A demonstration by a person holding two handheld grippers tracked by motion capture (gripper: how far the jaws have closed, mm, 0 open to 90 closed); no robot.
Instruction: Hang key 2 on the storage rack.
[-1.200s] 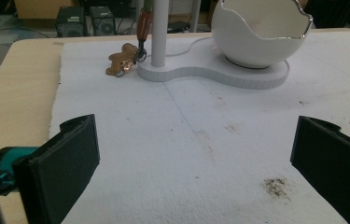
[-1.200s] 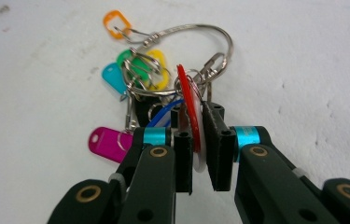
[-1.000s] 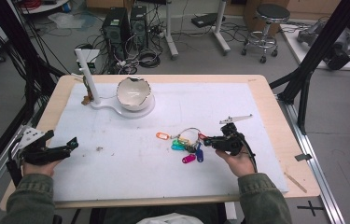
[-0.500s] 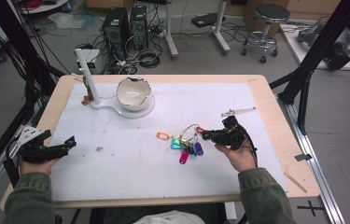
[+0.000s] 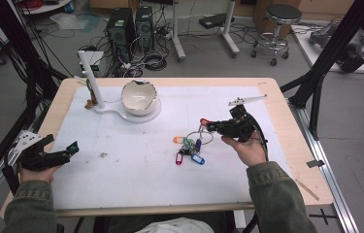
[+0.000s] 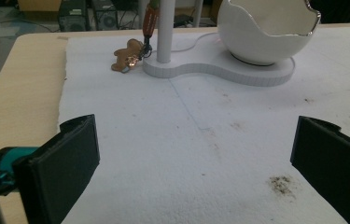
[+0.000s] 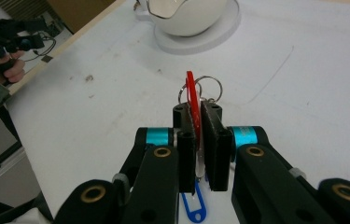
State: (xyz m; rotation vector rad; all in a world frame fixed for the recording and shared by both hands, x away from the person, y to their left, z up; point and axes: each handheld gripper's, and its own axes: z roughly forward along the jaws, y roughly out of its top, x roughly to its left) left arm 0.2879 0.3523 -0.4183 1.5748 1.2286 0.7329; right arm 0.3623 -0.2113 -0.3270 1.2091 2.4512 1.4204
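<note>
A bunch of coloured key tags [image 5: 188,148] on metal rings [image 5: 205,136] lies at mid-table on the white mat [image 5: 136,165]. My right gripper [image 5: 209,125] is shut on the bunch's red tag [image 5: 204,121] and holds it above the mat, while the other tags trail down to the surface. In the right gripper view the red tag [image 7: 192,95] stands edge-on between the closed pads, with the rings [image 7: 207,86] just past it and a blue tag [image 7: 193,205] below. My left gripper [image 5: 73,147] rests open at the table's left edge, nothing between its pads [image 6: 65,158].
A white eggshell-shaped bowl [image 5: 140,97] sits on a white base [image 5: 116,110] with an upright post [image 5: 91,80] at the back left. A small brown bear charm [image 6: 127,56] hangs by the post [image 6: 165,28]. The mat carries a few dirt specks [image 6: 282,183].
My right gripper has risen and shifted slightly toward the back, taking the red tag up and pulling the rings with it. The left gripper has stayed put.
</note>
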